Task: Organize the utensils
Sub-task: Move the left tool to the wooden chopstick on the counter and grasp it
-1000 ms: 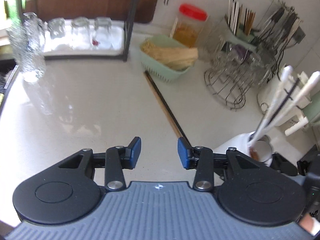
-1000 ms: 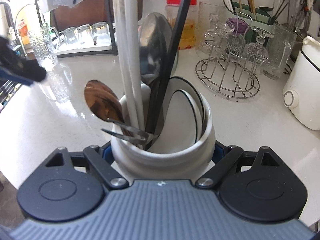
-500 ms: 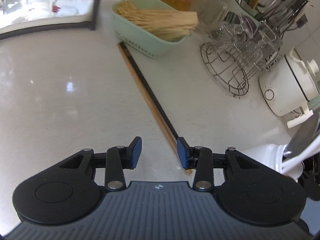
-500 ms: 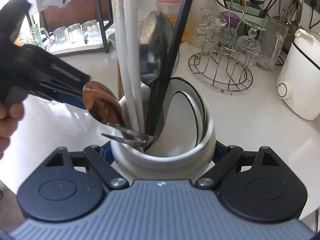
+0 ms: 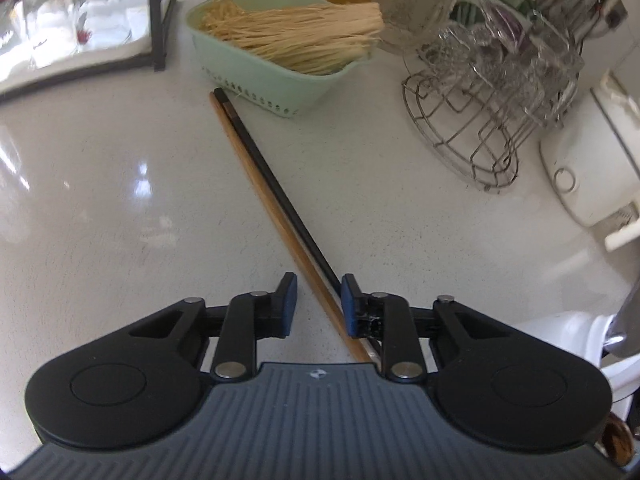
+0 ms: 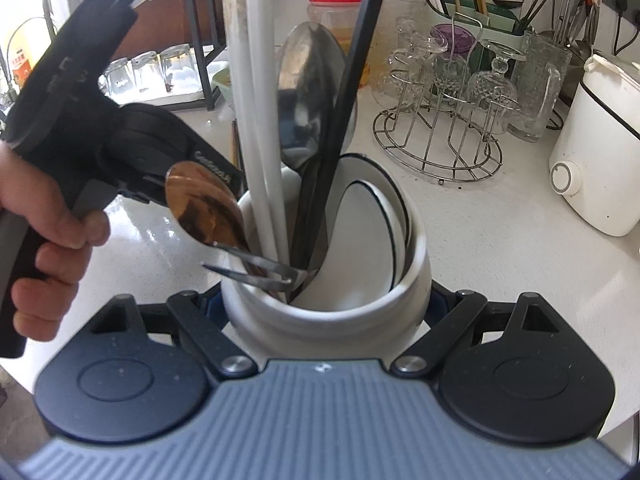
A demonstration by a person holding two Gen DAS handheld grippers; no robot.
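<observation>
A wooden chopstick (image 5: 256, 184) and a black chopstick (image 5: 276, 178) lie side by side on the white counter (image 5: 100, 200). Their near ends run between the blue pads of my left gripper (image 5: 317, 306). Its jaws are closing, and a gap shows on both sides of the chopsticks. My right gripper (image 6: 324, 300) is shut on a white ceramic utensil holder (image 6: 332, 316). The holder contains a steel spoon (image 6: 312, 92), a copper spoon (image 6: 204, 208), white sticks (image 6: 256, 80), a black stick (image 6: 360, 60) and white ceramic spoons (image 6: 368, 232).
A green basket (image 5: 248, 76) of straw-coloured sticks sits at the chopsticks' far end. A wire rack of glasses (image 5: 480, 120) and a white appliance (image 5: 588, 168) stand to the right. A black-framed shelf (image 5: 160, 16) with glasses is at far left. A person's hand (image 6: 48, 216) holds the left tool.
The left gripper has come down and forward over the chopsticks, which now lie between its pads, and its jaws have narrowed. The right gripper and holder stayed still.
</observation>
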